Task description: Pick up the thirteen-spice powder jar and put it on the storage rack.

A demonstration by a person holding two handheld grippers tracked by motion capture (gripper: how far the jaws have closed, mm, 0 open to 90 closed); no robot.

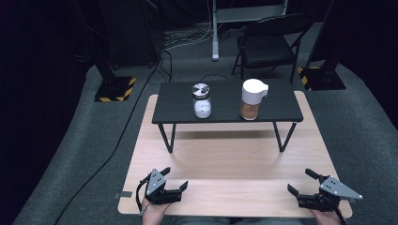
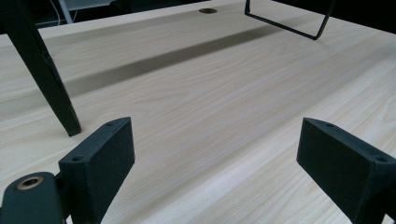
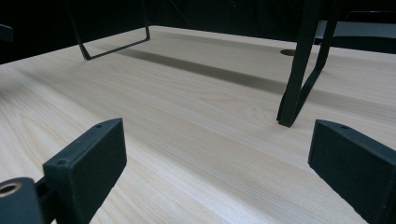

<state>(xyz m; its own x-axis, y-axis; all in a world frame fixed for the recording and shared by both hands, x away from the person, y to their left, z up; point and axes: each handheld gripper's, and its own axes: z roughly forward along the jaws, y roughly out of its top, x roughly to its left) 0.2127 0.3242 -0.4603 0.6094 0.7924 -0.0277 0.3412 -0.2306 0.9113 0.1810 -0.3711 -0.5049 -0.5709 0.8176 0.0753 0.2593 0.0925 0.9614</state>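
Two jars stand on a low black shelf (image 1: 225,112) set on the light wood table (image 1: 225,173). The left one is a clear jar with a metal lid (image 1: 202,101) and white contents. The right one is a jar with a white cap (image 1: 252,99) and brown contents. My left gripper (image 1: 174,178) rests at the table's near left edge, open and empty. My right gripper (image 1: 300,181) rests at the near right edge, also open and empty. In the left gripper view, the left gripper (image 2: 215,154) has its jaws wide apart over bare wood. The right gripper (image 3: 217,154) in its own view stands the same.
The shelf's black wire legs (image 2: 46,79) (image 3: 299,70) stand on the table ahead of both grippers. A black folding chair (image 1: 270,42) stands behind the table. Weighted stand bases with yellow-black tape (image 1: 115,89) sit on the grey carpet either side.
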